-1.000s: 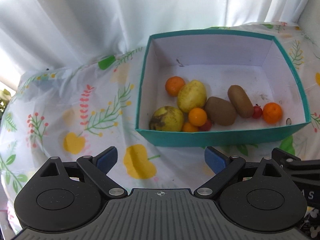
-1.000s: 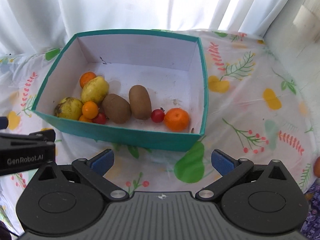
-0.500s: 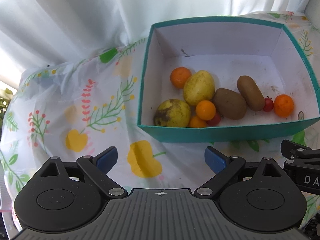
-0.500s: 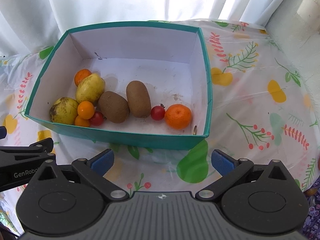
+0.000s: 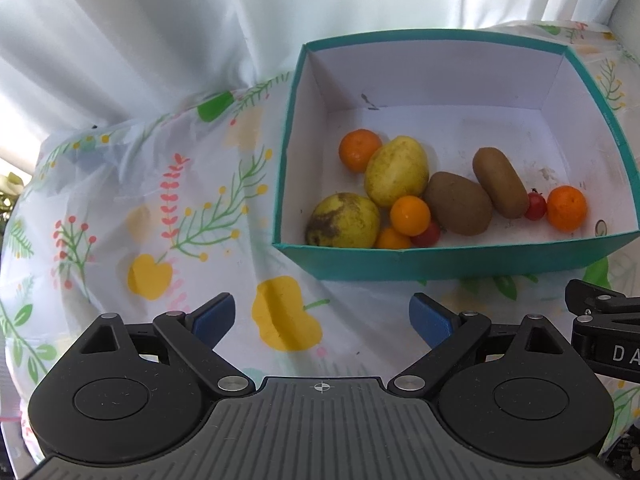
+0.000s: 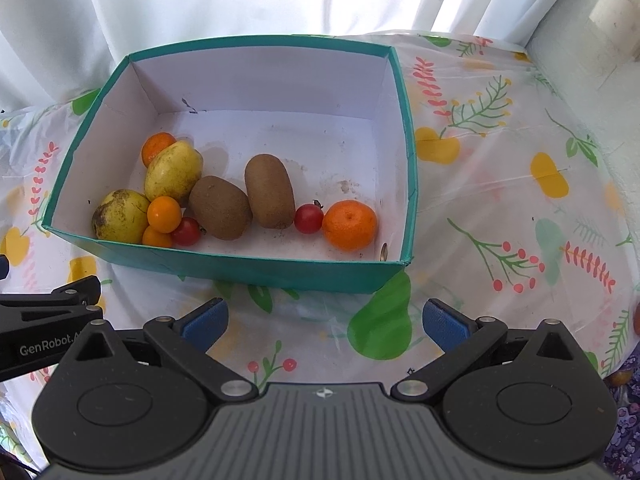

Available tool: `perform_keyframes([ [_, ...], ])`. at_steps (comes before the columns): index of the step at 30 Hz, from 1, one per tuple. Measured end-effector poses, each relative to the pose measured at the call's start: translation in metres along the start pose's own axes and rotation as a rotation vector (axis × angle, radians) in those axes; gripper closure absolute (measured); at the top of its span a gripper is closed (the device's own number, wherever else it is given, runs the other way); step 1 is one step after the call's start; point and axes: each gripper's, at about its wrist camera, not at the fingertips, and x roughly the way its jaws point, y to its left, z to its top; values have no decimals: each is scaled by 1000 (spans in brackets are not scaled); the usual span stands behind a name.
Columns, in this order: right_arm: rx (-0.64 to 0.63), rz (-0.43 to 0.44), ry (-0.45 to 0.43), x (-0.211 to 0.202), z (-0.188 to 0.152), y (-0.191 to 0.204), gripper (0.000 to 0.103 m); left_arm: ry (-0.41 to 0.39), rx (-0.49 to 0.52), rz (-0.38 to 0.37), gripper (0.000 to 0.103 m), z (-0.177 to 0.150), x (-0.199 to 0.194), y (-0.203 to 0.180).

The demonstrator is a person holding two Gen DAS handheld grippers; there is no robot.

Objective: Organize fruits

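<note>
A teal box with a white inside holds the fruit. In it lie two brown kiwis, two yellow-green fruits, several small oranges and two cherry tomatoes. My left gripper is open and empty, in front of the box's left front corner. My right gripper is open and empty, in front of the box's right front part. Each gripper shows at the edge of the other's view.
The table wears a white cloth with a fruit-and-leaf print. White curtains hang right behind the box. A pale wall stands at the right. The table edge curves down at the left.
Both grippers have pulled back and risen a little, so I see further down into the box. The fruit has not moved.
</note>
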Motion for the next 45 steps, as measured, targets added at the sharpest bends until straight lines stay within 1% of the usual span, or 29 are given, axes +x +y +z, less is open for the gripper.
perform_keyframes([
  [28, 15, -7, 23, 6, -1, -5, 0, 18, 2, -9, 6, 1, 3, -2],
  [45, 14, -4, 31, 9, -2, -7, 0, 17, 26, -11, 6, 0, 2, -7],
])
